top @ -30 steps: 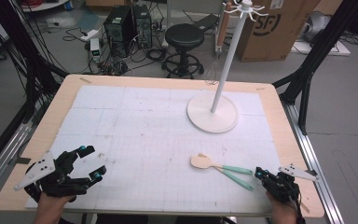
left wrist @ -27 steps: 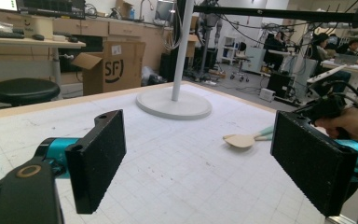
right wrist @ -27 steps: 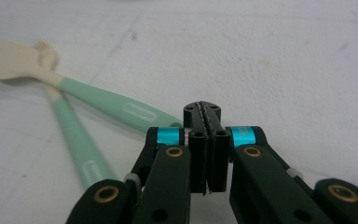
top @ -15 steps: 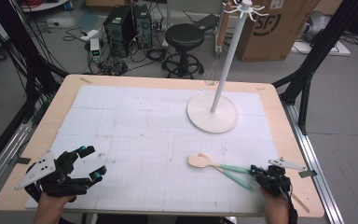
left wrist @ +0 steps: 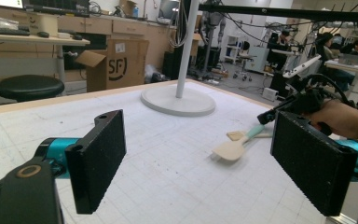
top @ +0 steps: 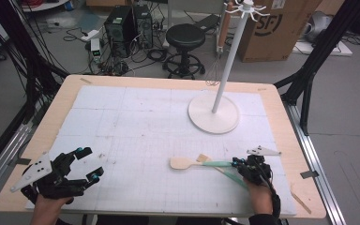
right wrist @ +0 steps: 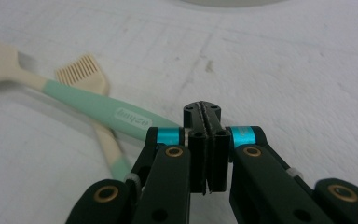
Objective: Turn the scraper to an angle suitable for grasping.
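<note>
From the high view, I see the left gripper at the lower left of the frame, its fingers spread wide and holding nothing. The right gripper sits at lower right, at the end of the mint-handled spatula, which lies on the counter right of centre, crossing a second mint-handled utensil. The white stand is at upper right.

In the left gripper view, both fingers stand well apart with nothing between them; the spatula lies right of centre.

In the right gripper view, the fingers are pressed together, gripping nothing; the spatula handle ends just left of them, over a comb-tipped utensil.
</note>
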`<state>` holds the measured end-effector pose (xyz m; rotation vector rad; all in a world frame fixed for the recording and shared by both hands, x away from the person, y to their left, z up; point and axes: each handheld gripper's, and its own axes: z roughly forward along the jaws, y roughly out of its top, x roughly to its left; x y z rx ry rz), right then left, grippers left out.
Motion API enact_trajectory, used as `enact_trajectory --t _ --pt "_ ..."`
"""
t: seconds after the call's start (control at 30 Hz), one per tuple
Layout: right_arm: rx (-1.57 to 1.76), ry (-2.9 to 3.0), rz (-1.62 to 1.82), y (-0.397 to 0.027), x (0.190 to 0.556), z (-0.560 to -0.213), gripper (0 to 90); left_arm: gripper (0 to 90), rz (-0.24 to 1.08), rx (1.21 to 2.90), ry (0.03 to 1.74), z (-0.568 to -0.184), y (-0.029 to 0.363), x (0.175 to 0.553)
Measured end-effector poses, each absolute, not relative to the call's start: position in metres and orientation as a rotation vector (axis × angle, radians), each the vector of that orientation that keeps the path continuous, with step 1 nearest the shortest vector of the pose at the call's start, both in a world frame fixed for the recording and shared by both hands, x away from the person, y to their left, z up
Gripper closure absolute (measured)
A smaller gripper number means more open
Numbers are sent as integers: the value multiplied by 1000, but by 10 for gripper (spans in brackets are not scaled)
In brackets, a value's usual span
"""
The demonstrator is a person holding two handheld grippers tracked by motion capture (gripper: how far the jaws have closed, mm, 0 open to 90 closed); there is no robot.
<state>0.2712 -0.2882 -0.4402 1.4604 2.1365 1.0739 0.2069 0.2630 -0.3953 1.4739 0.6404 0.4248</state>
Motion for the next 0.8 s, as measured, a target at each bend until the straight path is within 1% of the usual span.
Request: enact_trajectory --t 0.2,0.6,0.73,0.8 --pt "1392 2180 1110 -270 276 -435 893 185 428 1469 644 -396 266 206" --pt "1313 2267 1176 -245 280 -438 892 185 425 1474 642 -396 264 206" --pt "1255 2342 1181 -222 283 -440 892 185 420 1478 644 -398 262 207" --pt "1237 2356 1185 -218 284 -440 892 185 421 1482 643 -398 262 207"
